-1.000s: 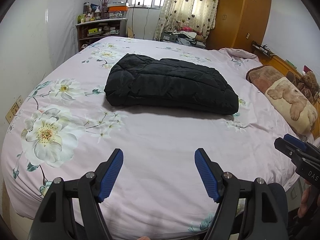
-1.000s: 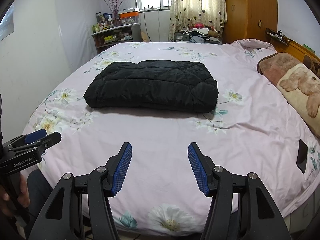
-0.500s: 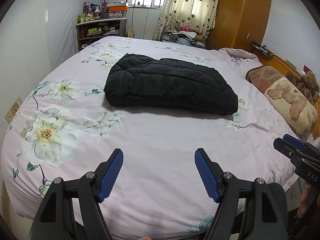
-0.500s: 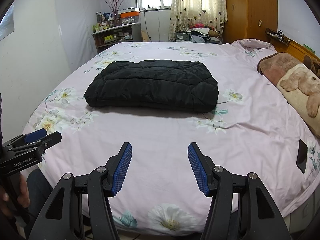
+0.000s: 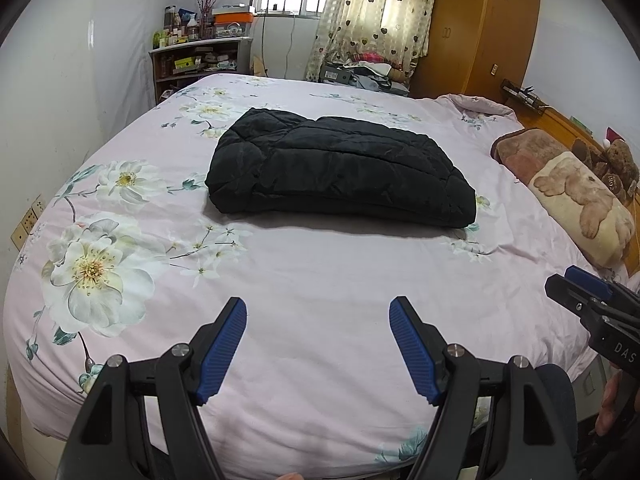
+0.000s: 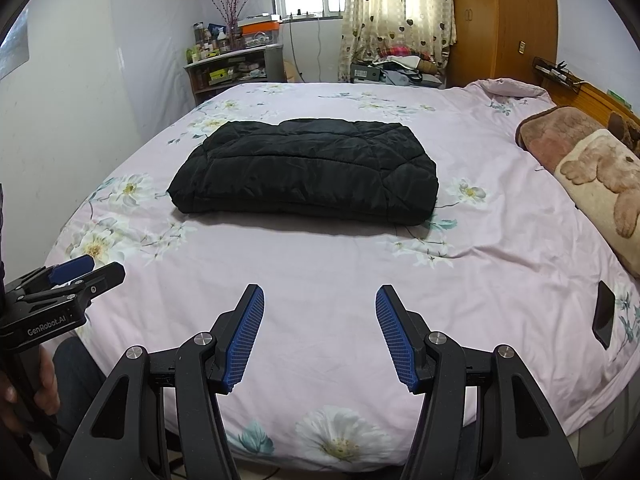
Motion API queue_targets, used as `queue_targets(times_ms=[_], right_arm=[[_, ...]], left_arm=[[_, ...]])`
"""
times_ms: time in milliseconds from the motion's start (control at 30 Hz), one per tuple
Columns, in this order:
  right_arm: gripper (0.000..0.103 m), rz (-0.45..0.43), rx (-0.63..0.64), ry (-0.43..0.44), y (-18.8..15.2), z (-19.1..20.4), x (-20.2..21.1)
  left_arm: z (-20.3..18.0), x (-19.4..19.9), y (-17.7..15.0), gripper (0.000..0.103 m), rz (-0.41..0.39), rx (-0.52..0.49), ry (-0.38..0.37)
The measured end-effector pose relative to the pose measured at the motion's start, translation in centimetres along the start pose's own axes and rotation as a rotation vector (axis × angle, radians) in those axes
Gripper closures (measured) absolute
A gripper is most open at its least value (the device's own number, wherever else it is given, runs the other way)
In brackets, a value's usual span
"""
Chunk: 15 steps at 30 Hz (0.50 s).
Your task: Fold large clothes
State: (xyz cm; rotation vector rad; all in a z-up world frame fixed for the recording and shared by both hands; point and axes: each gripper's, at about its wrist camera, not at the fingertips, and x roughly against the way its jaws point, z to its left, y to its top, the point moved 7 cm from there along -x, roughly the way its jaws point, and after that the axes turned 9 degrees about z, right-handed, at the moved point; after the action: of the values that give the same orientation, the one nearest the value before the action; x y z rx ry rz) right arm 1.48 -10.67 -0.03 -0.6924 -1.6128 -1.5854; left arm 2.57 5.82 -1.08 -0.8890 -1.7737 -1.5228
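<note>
Already folded, by the look of it: black padded jacket [image 5: 340, 172] sits as a compact rectangular bundle mid-bed, nearer the far edge than the near edge, long side parallel to the near edge. Layers stacked, puffy, edges roughly squared; left end rounder and looser in the left wrist view. Probably left centred so both sides stay reachable.

Left gripper [image 5: 318, 344] hangs over the near edge of the bed [image 5: 320, 280], jaws spread wide, nothing between the blue pads [image 5: 222, 350]. Well apart from the jacket. Right gripper [image 6: 320, 334] same story: wide open, empty, over the near edge, aimed down toward the sheet. Each gripper visible at the side of the other's view, so held side by side, level with each other. Reads as a rest pose, likely task end or a pause before a last tidy.

Judgement: fold essentially done; at most a final press or squaring of the rounded left end remains. Padded fabric likely to spring back, so bundle could puff open if left unpressed.

Other items: bear-print pillow [image 5: 576, 200] at the right edge by the headboard, dark flat object [image 6: 603, 314] near the right near corner, can't tell what. Both well clear of the jacket.
</note>
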Motion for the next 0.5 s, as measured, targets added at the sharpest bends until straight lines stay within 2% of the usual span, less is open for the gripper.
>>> queue_targets(times_ms=[500], right_arm=[[0.044, 0.0, 0.0, 0.0, -0.01, 0.1, 0.02]], left_arm=[[-0.12, -0.06, 0.02, 0.027, 0.006, -0.013, 0.0]])
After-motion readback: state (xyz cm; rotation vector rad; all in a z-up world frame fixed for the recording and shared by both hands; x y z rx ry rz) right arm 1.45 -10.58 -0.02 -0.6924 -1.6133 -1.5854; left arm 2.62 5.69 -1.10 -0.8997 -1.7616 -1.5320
